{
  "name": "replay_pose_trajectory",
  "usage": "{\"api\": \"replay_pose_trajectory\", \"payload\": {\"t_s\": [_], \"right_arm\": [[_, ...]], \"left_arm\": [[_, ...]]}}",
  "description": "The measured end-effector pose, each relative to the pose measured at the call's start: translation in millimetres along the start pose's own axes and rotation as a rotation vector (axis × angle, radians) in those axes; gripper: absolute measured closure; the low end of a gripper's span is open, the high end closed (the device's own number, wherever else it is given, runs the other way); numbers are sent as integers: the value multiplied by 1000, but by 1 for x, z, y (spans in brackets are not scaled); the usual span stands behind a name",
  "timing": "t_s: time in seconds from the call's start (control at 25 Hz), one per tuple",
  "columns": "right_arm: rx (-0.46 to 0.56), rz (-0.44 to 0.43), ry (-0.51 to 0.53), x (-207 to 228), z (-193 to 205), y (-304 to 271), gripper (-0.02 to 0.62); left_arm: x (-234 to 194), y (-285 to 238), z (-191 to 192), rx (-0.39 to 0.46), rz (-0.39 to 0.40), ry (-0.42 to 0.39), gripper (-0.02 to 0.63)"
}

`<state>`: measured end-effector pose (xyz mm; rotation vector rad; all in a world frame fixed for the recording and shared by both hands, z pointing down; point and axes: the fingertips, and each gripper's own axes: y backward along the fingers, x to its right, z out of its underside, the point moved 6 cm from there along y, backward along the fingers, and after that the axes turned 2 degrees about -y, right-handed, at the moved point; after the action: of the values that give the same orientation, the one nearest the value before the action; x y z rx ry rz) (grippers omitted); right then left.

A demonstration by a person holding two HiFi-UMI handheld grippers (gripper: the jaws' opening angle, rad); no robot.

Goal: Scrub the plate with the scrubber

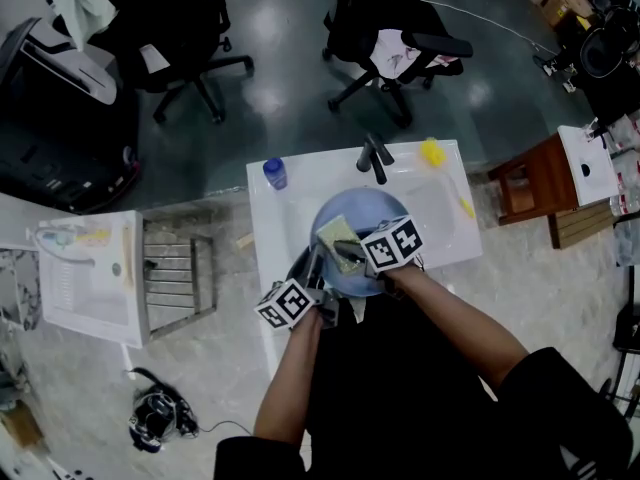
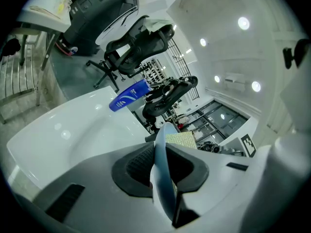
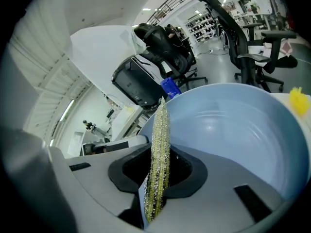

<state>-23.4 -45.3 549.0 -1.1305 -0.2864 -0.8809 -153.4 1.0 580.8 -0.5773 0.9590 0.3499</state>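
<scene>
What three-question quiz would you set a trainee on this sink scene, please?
1. True or false: the left gripper is shut on the rim of the plate.
2. What does the right gripper hold? A: scrubber. B: towel. C: cup.
3. Fill in: the bottle standing on the sink is ____ in colour.
Key: 1 true; 2 A; 3 blue.
</scene>
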Motion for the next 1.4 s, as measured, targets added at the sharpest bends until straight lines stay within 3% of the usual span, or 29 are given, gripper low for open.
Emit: {"api": "replay_pose_trajectory", "payload": {"t_s": [0.76,1.4], "right_arm": [[-2,74,89,25,-18,21,529],[15,157,79,54,-18,54,529]], "left_arm": [[3,2,-1,-13,9,-10,555],[3,8,-6,0,20,9,548]]}}
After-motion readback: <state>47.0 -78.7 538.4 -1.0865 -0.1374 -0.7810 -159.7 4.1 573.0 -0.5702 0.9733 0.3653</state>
